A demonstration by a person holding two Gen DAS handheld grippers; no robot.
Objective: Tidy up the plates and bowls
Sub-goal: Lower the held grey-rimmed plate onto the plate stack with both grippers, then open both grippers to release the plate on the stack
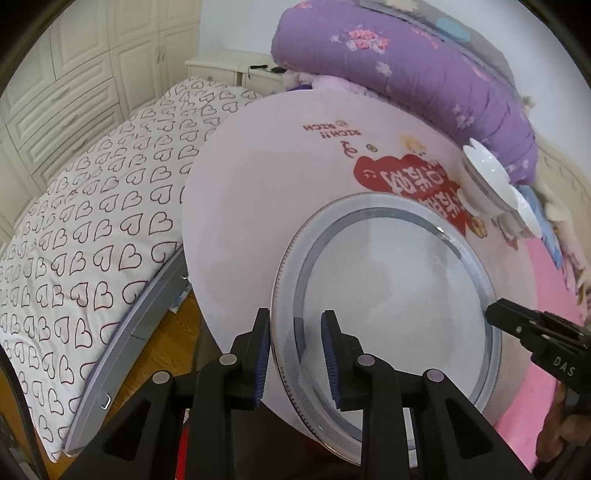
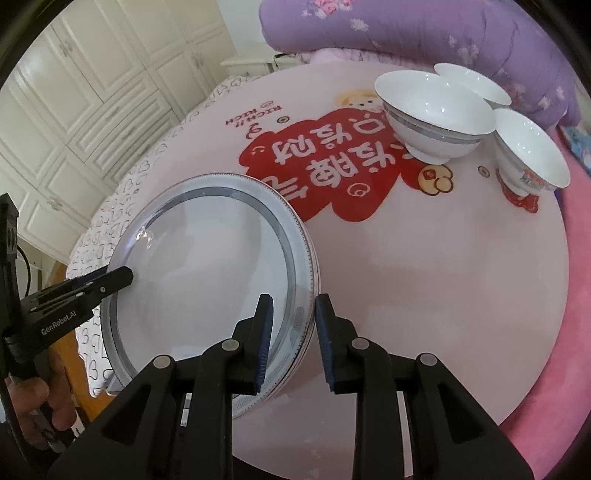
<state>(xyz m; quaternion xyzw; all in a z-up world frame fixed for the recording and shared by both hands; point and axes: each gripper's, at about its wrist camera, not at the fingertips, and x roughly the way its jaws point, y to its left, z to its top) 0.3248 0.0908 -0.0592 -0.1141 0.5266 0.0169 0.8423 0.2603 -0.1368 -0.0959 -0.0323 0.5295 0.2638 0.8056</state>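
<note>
White porcelain, grey-banded: 1 plate (image 1: 388, 306) rests on the round pink mat (image 1: 251, 206), its near edge overhanging the mat at 6 o'clock in the left wrist view. The right wrist view suggests further plate rims stacked beneath it; count cannot be confirmed.

Left gripper (image 1: 295, 354): jaws part open, straddling the plate rim at 6 o'clock, 1 pad outside and 1 over the plate face; gaps show, no firm clamp.

Right gripper (image 2: 291, 339): jaws part open, straddling the opposite rim likewise, not closed on it.

3 white bowls (image 2: 436, 114) stand upright together at 1 o'clock on the mat in the right wrist view, well apart from the plate. Purple quilt (image 2: 406, 29) lies behind them
</note>
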